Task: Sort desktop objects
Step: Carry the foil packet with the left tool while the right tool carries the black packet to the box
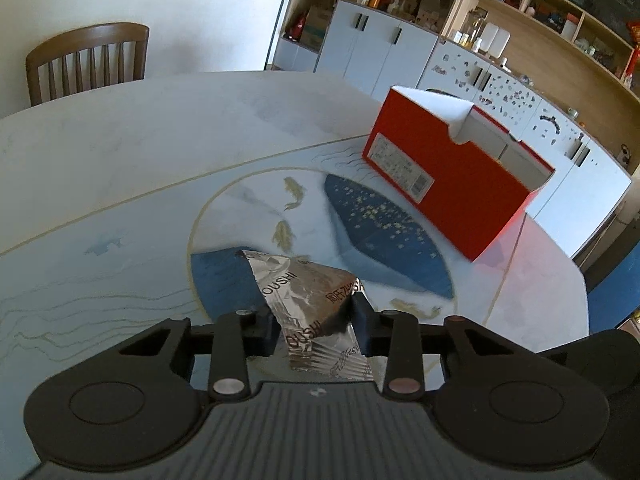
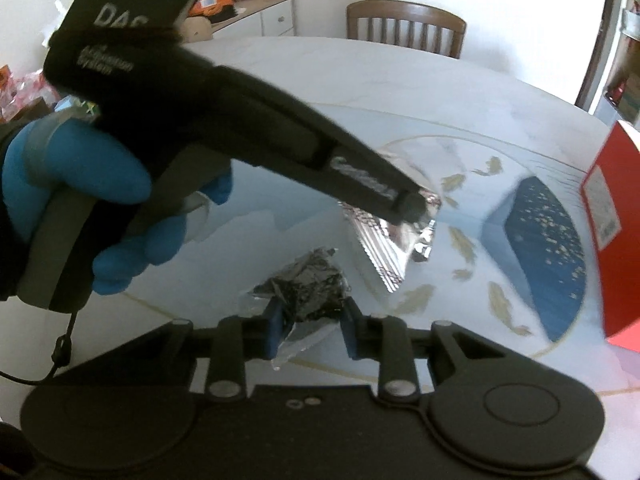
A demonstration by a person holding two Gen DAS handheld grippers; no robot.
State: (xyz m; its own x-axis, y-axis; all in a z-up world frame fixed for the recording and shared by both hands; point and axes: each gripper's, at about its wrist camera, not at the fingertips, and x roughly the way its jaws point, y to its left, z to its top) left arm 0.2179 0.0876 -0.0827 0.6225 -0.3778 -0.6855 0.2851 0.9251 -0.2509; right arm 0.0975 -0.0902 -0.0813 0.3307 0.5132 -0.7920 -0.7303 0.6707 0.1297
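Left gripper (image 1: 316, 330): jaws drawn in tight on the silver foil packet (image 1: 308, 300). Both pads press its crumpled lower half. The packet stands up between the fingers, its long axis running away from the gripper and slightly leftward, its free end clear ahead of the fingertips. In the right wrist view the same gripper (image 2: 416, 208) reaches in from the left, held by a hand in a blue glove (image 2: 76, 196), with the packet (image 2: 384, 240) pinched at its tip.

Ahead and to the right of the left gripper, well apart from it, sits the red box (image 1: 460, 184) on the round table (image 1: 120, 152), its top open toward the far side. Judged: the box is the likely destination, and the carry would run forward and rightward.

Right gripper (image 2: 310, 320): jaws partly closed around the dark crumpled wrapper (image 2: 308, 284). The wrapper lies directly between and just ahead of the blue pads (image 2: 274, 324). Whether both pads press it firmly cannot be told. The red box (image 2: 616, 216) lies to the right of this gripper, and appears nearer to it than to the left gripper.

Count: two grippers, two wrappers (one silver, one dark), one box, one wooden chair (image 1: 86, 64) beyond the table.
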